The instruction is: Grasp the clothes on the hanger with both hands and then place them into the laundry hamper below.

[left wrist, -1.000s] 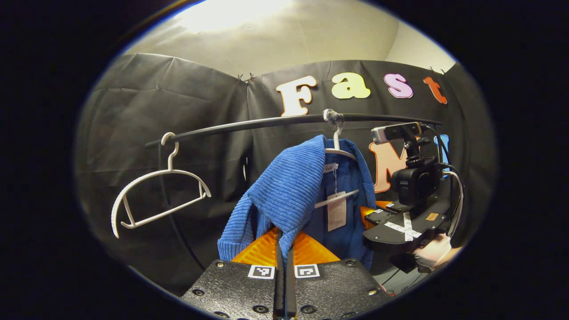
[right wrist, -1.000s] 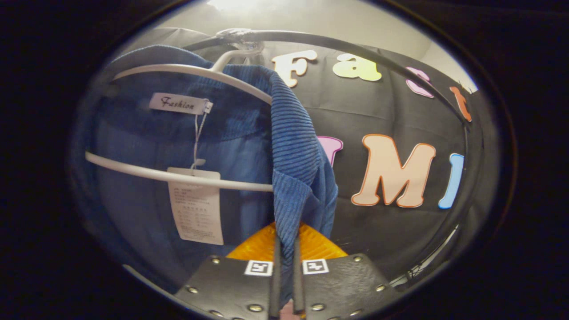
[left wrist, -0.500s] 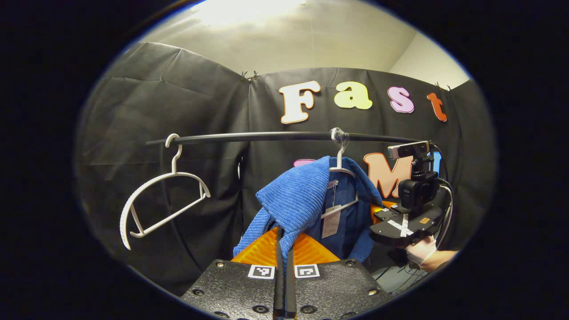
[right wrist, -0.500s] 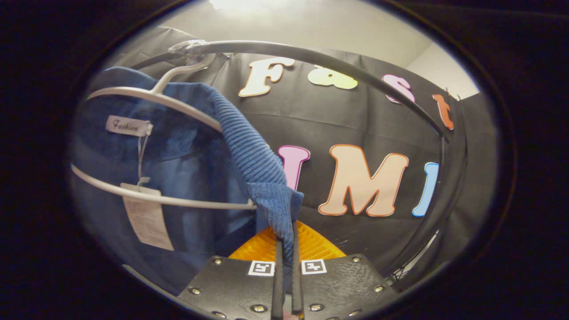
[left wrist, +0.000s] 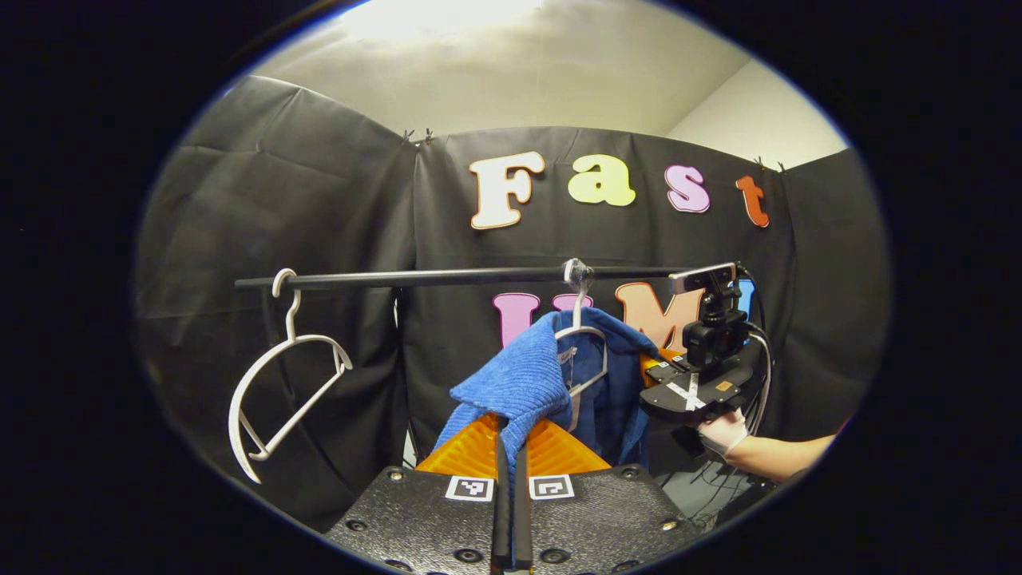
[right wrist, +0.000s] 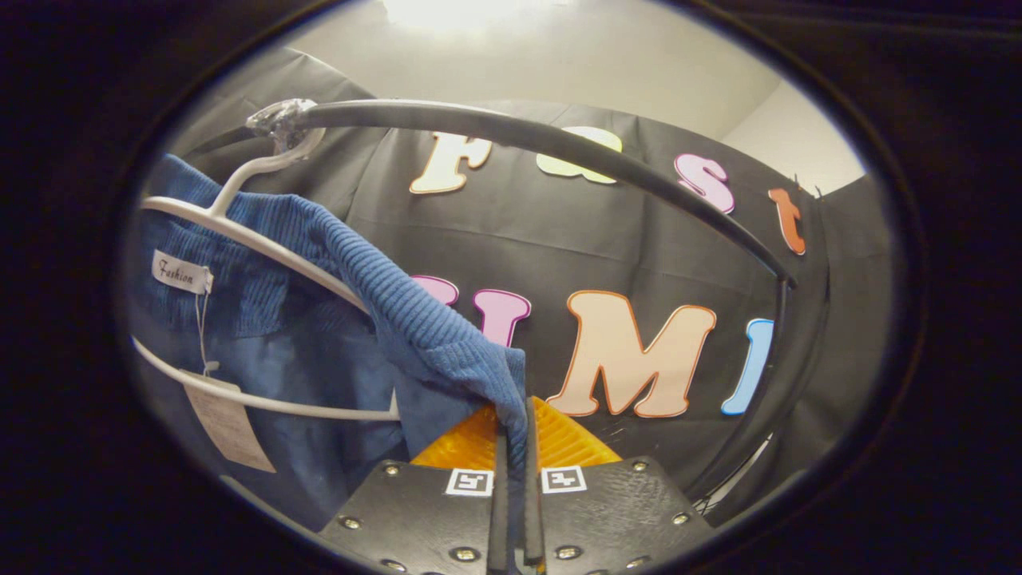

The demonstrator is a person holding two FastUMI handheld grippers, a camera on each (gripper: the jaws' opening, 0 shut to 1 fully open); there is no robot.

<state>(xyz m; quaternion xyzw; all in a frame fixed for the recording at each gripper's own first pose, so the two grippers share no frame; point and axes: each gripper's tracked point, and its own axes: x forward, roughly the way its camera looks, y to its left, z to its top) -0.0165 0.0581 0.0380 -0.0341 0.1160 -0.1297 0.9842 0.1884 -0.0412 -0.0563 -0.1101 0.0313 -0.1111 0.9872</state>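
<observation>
Between the closed fingers of the left gripper (left wrist: 511,447), in the left gripper view, a fold of the blue knit garment (left wrist: 519,383) is pinched; it rises ahead to the white hanger (left wrist: 587,351) on the black rail (left wrist: 447,277), with the right gripper (left wrist: 679,383) beyond on the right and an empty hanger (left wrist: 275,399) off left. Ahead of the right gripper's (right wrist: 511,447) jaws in the right gripper view, likewise clamped on knit, the garment (right wrist: 399,327) drapes up-left over the hanger (right wrist: 263,247). To do this well, draw both shoulders off together (evenly), then lower toward the hamper.
</observation>
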